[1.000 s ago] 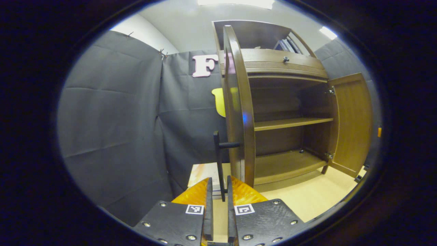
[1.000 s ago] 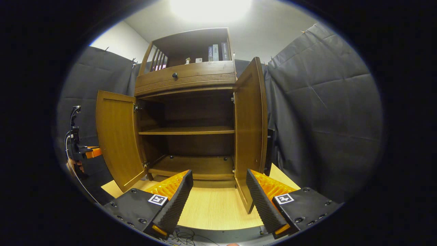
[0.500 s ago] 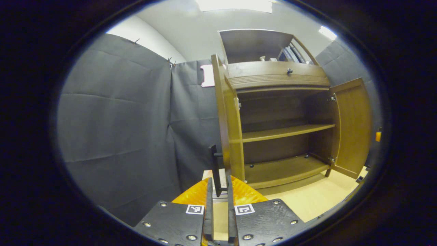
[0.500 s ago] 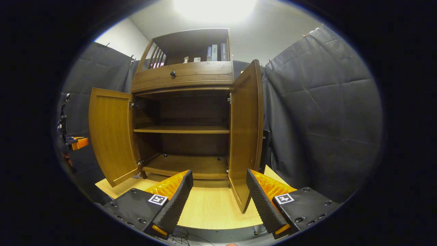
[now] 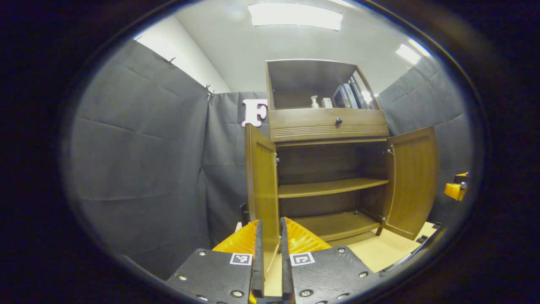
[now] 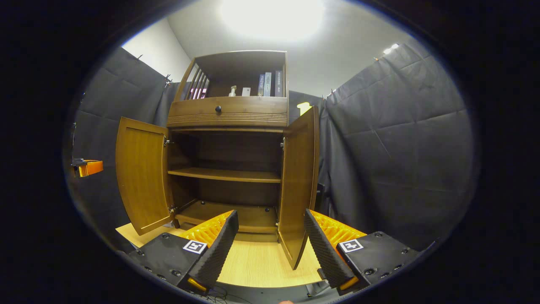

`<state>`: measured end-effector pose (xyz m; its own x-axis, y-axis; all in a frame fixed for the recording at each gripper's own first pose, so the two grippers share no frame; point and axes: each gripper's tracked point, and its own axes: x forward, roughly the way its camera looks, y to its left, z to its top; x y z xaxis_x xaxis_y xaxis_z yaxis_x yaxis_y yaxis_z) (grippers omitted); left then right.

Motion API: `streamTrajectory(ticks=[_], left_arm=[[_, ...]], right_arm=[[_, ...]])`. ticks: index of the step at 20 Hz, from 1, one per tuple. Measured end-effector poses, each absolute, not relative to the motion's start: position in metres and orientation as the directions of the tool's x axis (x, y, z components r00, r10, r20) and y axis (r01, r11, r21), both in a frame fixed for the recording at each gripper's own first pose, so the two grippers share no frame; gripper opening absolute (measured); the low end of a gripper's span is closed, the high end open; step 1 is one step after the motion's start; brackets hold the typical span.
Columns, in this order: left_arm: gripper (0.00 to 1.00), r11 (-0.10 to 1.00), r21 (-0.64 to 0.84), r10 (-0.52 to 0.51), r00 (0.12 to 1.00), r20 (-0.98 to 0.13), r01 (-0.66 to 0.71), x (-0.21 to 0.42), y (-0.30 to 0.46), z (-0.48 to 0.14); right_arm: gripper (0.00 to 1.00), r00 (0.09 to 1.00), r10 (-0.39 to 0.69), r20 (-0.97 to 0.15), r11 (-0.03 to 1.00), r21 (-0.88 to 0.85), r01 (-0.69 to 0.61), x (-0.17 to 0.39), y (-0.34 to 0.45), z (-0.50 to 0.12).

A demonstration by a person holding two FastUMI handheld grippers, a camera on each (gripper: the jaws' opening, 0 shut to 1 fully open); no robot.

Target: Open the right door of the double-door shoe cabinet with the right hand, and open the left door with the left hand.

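Shoe cabinet (image 6: 230, 114): brown wood, standing on a pale wooden floor (image 6: 257, 264) at the booth's back, dark cloth walls to either side.
Left door (image 5: 262, 190): swung wide, seen nearly edge-on in the left gripper view; in the right gripper view at (image 6: 141, 173), inner face showing.
Right door (image 6: 298, 181): also swung wide, standing out from its hinges toward the camera; in the left gripper view at (image 5: 412, 179).
Interior: one shelf (image 6: 225, 174) across the middle and a bottom board (image 5: 337, 223) below it — both bare.
Drawer (image 5: 329, 124): above the doors, closed, with a small dark knob (image 5: 338, 121).
Top shelf: open compartment holding a few upright books (image 6: 270, 83) and a small bottle (image 5: 314, 101).
Left tool (image 5: 270, 257): fingers close together with a narrow gap, pinching nothing; lower edge of the left door seen through the gap farther off, not touched. In the right gripper view at the far left (image 6: 86, 166), well apart from the left door.
Right tool (image 6: 270, 249): fingers spread wide, holding nothing; low before the cabinet, bottom corner of the right door seen between them but apart from both. In the left gripper view at the far right (image 5: 455, 190), beyond the right door.
Ceiling lights (image 5: 295, 16): bright panels overhead.
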<state>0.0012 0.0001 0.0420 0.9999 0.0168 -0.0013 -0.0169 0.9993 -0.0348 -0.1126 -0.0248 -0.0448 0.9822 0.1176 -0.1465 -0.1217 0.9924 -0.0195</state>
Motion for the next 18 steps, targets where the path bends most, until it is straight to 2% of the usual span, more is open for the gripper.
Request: streamTrajectory(ticks=[1, 2, 3, 9, 11, 18], left_arm=[[0.17, 1.0, -0.021, 0.021, 1.0, -0.002, -0.021, 0.001, 0.001, 0.044], [0.19, 1.0, -0.01, 0.026, 1.0, 0.0, -0.026, 0.001, -0.002, 0.043], [0.19, 1.0, -0.003, 0.024, 1.0, 0.004, -0.023, 0.002, -0.005, 0.041], [0.16, 1.0, 0.021, -0.004, 1.0, -0.001, 0.004, 0.009, -0.012, 0.032], [0.23, 1.0, 0.02, -0.003, 1.0, 0.004, 0.003, 0.009, -0.009, 0.033], [0.86, 0.999, 0.039, -0.011, 1.0, 0.027, 0.01, 0.009, -0.013, 0.037]], right_arm=[[0.98, 0.984, 0.114, -0.138, 0.993, -0.023, -0.118, -0.115, -0.027, -0.04], [0.98, 0.985, 0.113, -0.13, 0.993, -0.024, -0.117, -0.117, -0.028, -0.036], [0.93, 0.986, 0.113, -0.119, 0.993, -0.021, -0.116, -0.12, -0.029, -0.032], [0.93, 0.989, 0.105, -0.102, 0.994, -0.017, -0.107, -0.13, -0.035, -0.024], [0.93, 0.99, 0.101, -0.101, 0.995, -0.01, -0.103, -0.13, -0.037, -0.021], [0.93, 0.99, 0.093, -0.105, 0.996, -0.002, -0.094, -0.13, -0.035, -0.017]])
